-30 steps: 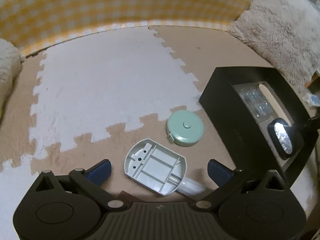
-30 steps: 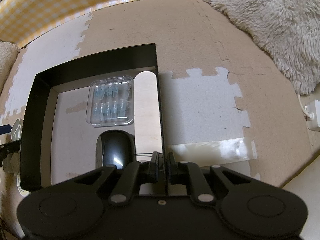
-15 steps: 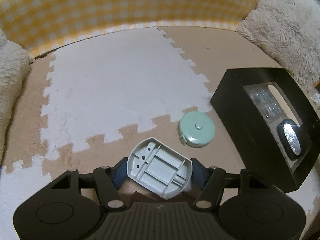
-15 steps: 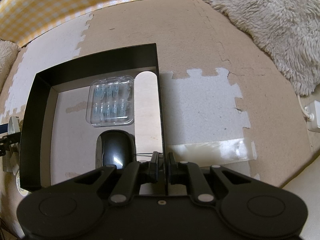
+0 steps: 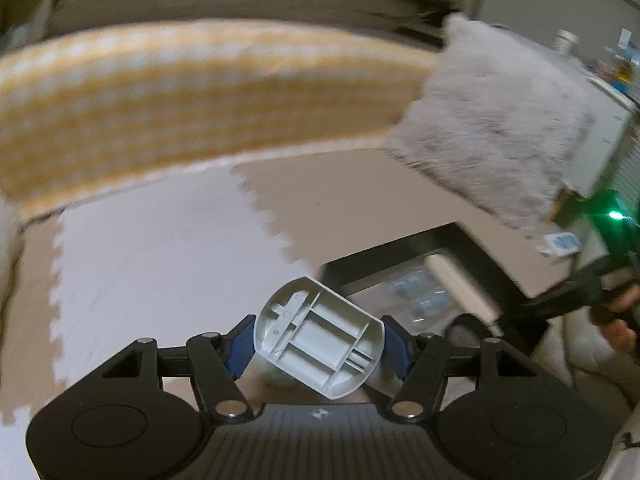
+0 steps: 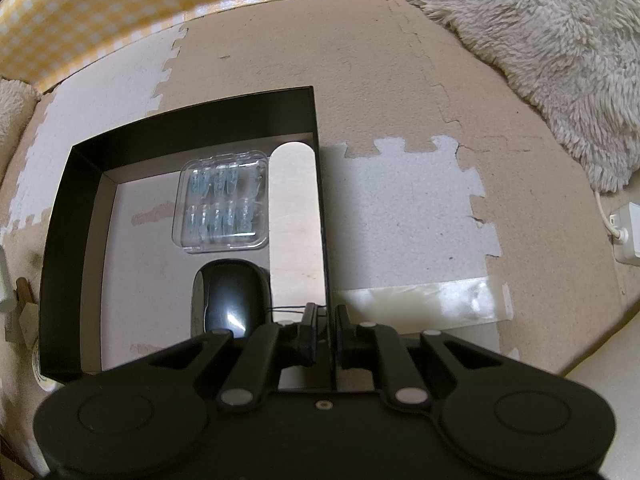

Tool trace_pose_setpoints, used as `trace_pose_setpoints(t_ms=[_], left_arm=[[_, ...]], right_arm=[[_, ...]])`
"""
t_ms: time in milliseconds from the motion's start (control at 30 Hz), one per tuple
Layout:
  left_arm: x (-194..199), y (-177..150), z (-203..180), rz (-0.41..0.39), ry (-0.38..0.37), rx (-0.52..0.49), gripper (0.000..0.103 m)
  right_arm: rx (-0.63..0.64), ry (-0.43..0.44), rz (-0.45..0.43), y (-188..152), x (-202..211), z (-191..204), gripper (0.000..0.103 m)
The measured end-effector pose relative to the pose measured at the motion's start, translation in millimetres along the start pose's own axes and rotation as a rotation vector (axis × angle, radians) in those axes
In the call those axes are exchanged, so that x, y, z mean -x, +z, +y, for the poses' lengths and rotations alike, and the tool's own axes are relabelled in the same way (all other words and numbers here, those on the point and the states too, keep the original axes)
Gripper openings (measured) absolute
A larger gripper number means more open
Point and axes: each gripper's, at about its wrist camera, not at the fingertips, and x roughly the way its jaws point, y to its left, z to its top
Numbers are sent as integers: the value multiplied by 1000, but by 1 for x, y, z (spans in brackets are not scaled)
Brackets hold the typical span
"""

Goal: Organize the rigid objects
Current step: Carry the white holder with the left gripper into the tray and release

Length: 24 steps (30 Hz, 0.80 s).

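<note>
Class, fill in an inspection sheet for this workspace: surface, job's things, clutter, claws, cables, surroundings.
Surface: beige and white foam puzzle mats, a strip of clear tape stuck on them.
Job's things: grey ribbed plastic part; black box holding a clear blister pack, black mouse and pale wooden stick.
Clutter: nothing seen.
Claws: left claw shut on the grey part; right claw shut on the box's right wall.
Cables: white cord to a white plug block.
Surroundings: yellow checked border, fluffy cushion.
</note>
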Motion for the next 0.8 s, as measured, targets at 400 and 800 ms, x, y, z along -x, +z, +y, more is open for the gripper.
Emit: trace_pose_setpoints(t_ms=[400, 800], left_arm=[[-54, 10, -89, 91, -42, -338, 65], [-117, -2, -110, 296, -17, -530, 65]], right_arm=[[5, -3, -1, 0, 0, 1, 11], [0, 4, -4, 0, 0, 1, 11]])
